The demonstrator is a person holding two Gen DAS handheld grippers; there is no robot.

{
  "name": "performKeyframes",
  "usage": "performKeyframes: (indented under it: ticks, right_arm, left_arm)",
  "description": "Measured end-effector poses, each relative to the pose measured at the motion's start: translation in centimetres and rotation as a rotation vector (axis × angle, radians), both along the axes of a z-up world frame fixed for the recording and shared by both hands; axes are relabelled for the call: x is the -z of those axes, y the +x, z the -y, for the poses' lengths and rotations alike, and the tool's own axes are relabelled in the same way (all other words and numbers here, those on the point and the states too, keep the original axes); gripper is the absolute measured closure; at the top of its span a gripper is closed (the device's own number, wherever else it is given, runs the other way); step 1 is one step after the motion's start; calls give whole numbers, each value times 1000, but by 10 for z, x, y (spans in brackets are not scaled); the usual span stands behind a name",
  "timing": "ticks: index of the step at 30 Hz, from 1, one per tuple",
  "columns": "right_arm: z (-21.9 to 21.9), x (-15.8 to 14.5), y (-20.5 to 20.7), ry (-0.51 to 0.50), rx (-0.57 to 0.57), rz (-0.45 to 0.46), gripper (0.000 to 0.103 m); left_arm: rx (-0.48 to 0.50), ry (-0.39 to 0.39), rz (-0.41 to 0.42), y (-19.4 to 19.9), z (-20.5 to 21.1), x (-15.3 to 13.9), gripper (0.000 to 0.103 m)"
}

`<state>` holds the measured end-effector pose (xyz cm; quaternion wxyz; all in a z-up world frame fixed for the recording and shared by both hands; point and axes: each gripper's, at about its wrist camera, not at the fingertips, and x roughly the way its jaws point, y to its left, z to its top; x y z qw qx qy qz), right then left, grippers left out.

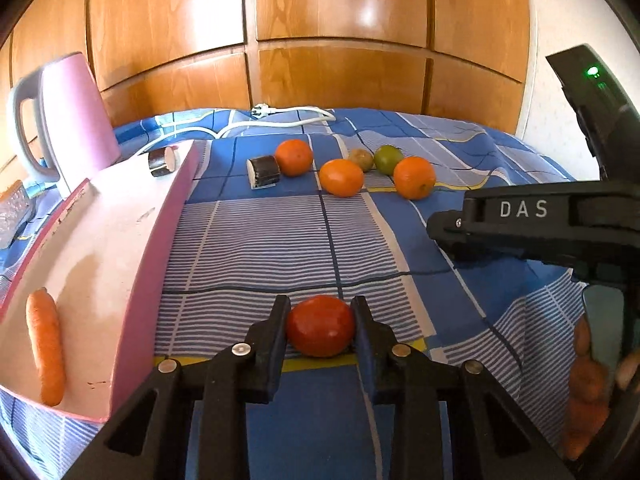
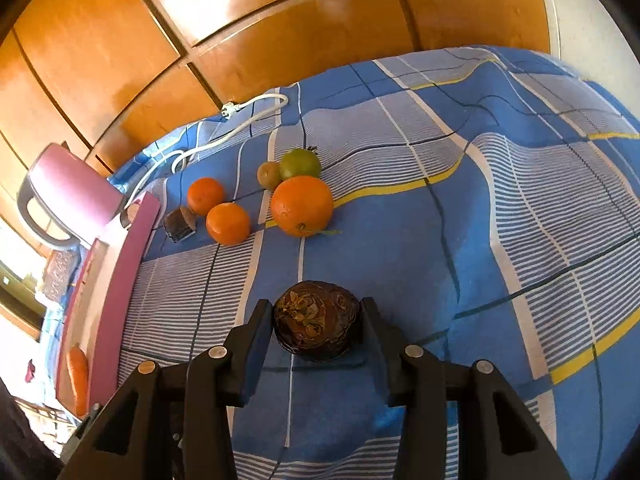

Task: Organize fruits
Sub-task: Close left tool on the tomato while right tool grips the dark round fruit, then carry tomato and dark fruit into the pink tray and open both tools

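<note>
A red tomato (image 1: 321, 325) sits on the blue bed (image 1: 360, 240). A dark brown round fruit (image 2: 317, 321) sits there too. Farther back, three oranges (image 1: 294, 157) (image 1: 341, 177) (image 1: 414, 177), a green fruit (image 1: 388, 159) and a small brownish one (image 1: 361, 159) lie close together.

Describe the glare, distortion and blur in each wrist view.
Left wrist view: bright glare patches on the wooden wardrobe doors, fisheye bending of their seams, sharp focus on the tomato, and a blurred reflection at lower right. Right wrist view: stronger glare on the wardrobe, blown-out window light at left, and a tilted, bulging bedsheet.
</note>
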<state>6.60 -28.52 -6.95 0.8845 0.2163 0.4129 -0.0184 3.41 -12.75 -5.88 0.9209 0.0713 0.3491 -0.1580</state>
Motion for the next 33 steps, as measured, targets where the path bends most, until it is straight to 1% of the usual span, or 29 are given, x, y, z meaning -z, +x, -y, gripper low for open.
performKeyframes:
  ticks: [3,9,12,15,18,24,29,33]
  right_arm:
    - [-1,-1,0,-14,-1,0,58]
    - [0,-2,0,-13,1,4,58]
    - [-1,-2,-1,-12,2,5,58]
    - [-2,-4,-4,-6,-9,7,59]
    - [-6,-5,-5,-12,-26,8,59]
    - [-20,-8,-6,-38,-74,15,59]
    - [-33,-19,-16,-57,-120,88,59]
    - [-44,-27,-22,-78,-157,137,59]
  left_arm:
    - [2,14,9,-3,0,-1,73]
    - [0,5,2,-10,-3,-5,74]
    - [-1,-15,27,-17,-7,-14,74]
    - [-6,-24,71,-27,-12,-25,73]
    - [-18,-38,90,-33,-19,-32,73]
    - [-81,-83,111,-37,-38,-44,73]
    - [-138,-121,133,-41,-56,-52,73]
    - [-210,-164,140,-39,-75,-58,73]
